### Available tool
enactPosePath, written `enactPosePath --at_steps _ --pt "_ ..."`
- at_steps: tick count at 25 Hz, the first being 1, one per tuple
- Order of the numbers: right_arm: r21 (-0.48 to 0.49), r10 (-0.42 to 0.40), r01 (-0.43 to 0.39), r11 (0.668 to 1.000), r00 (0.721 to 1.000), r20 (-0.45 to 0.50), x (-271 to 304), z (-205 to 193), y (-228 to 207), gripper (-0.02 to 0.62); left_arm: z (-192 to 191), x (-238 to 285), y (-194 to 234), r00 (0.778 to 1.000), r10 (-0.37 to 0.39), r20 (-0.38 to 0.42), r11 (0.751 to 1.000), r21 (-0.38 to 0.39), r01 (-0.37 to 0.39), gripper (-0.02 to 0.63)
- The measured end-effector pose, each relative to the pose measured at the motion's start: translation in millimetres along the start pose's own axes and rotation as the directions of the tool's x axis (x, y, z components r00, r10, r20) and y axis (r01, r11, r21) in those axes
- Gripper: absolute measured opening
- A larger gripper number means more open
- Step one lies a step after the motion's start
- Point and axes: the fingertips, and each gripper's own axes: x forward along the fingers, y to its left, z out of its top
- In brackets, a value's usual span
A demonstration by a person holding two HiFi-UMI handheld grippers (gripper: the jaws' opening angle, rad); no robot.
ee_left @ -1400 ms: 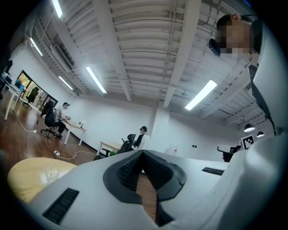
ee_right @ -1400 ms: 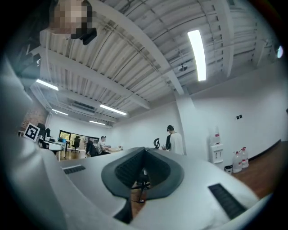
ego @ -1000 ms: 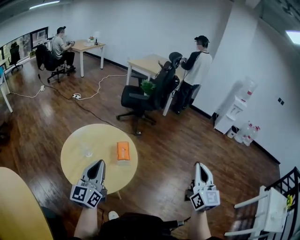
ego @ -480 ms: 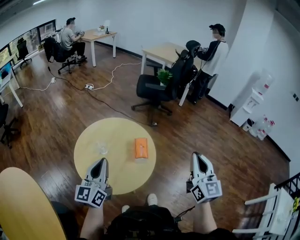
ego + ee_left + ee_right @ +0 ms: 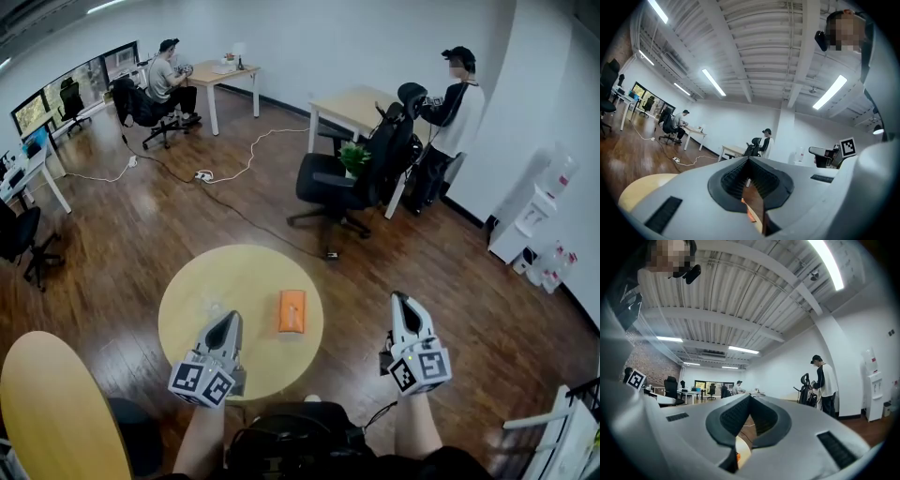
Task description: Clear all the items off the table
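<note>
1. A round yellow table (image 5: 187, 291) stands on a dark wooden floor (image 5: 112, 234), straight below the person holding the two grippers.
2. An orange box (image 5: 292, 310) lies flat on the table's right half, inside the rim, with its long side pointing away from the person.
3. A clear glass (image 5: 214, 312) shows only faintly, left of the box and near the middle of the table.
4. The left gripper (image 5: 232, 321) hangs over the near part of the table, its tips just beside the glass. Whether it touches anything cannot be told.
5. Its jaws are pressed together with nothing between them. In the left gripper view, a sliver of the orange box shows through the gap behind the closed tips.
6. The right gripper (image 5: 401, 300) is over bare floor to the right of the table, well apart from the box.
7. Its jaws also meet at the tips and hold nothing.
8. Farther back, a black office chair (image 5: 352, 178) stands by a wooden desk (image 5: 352, 105).
9. One person (image 5: 457, 103) stands beside that desk and another (image 5: 169, 77) sits at a far desk.
10. The edge of a second yellow table (image 5: 47, 412) shows at the lower left.
</note>
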Motion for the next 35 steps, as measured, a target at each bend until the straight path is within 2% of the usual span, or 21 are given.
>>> enactPosePath --at_steps 2,4,5,7,9,10,11,16,19,22,24,27,31,35 --pt "0.011 0.013 -0.012 1.000 1.000 -0.009 3 -5 -3 0.005 -13 12 -6 0.998 -0.012 -0.058 1.000 -0.019 0.011 0.025" --pt "0.023 0.021 -0.020 1.000 0.999 -0.026 3 -12 -10 0.005 -31 24 -10 0.993 -0.016 -0.119 1.000 -0.026 0.013 0.126" --pt "0.028 0.023 -0.022 0.999 0.999 -0.037 3 -17 -14 0.005 -39 31 -11 0.989 -0.009 -0.144 1.000 -0.026 0.005 0.139" --pt "0.037 0.019 -0.017 0.999 0.998 -0.061 1 -26 -26 0.005 -58 43 -11 0.980 0.017 -0.200 1.000 -0.023 -0.022 0.204" --pt "0.052 0.004 0.000 0.999 0.997 -0.083 -4 -33 -40 0.005 -82 55 -10 0.960 0.049 -0.276 0.998 -0.015 -0.055 0.293" --pt "0.061 -0.004 0.010 0.998 0.996 -0.094 -7 -37 -47 0.005 -96 61 -9 0.947 0.064 -0.316 0.997 -0.012 -0.072 0.303" --pt "0.068 -0.010 0.018 0.998 0.994 -0.106 -9 -41 -54 0.005 -110 67 -6 0.933 0.075 -0.353 0.996 -0.010 -0.084 0.348" --pt "0.089 -0.025 0.041 0.995 0.985 -0.170 -9 -74 -84 0.005 -180 110 9 0.864 0.110 -0.491 0.994 0.052 -0.098 0.356" --pt "0.132 -0.014 0.045 0.990 0.974 -0.227 -14 -99 -89 0.005 -216 121 23 0.812 0.157 -0.562 0.986 0.049 -0.157 0.357" --pt "0.174 0.025 0.025 0.984 0.960 -0.280 -13 -123 -86 0.005 -253 132 43 0.740 0.191 -0.645 0.971 0.011 -0.241 0.428" --pt "0.188 0.056 0.003 0.982 0.951 -0.305 -9 -133 -86 0.005 -273 141 52 0.691 0.217 -0.690 0.960 0.022 -0.280 0.463" --pt "0.192 0.073 -0.010 0.981 0.944 -0.321 -1 -144 -88 0.005 -290 155 60 0.640 0.255 -0.725 0.953 0.078 -0.291 0.491" --pt "0.216 0.038 0.033 0.976 0.948 -0.315 6 -148 -100 0.005 -312 156 62 0.580 0.266 -0.770 0.949 0.104 -0.298 0.518" --pt "0.214 0.019 0.054 0.975 0.945 -0.328 6 -152 -116 0.005 -341 157 62 0.504 0.280 -0.817 0.944 0.139 -0.298 0.517"
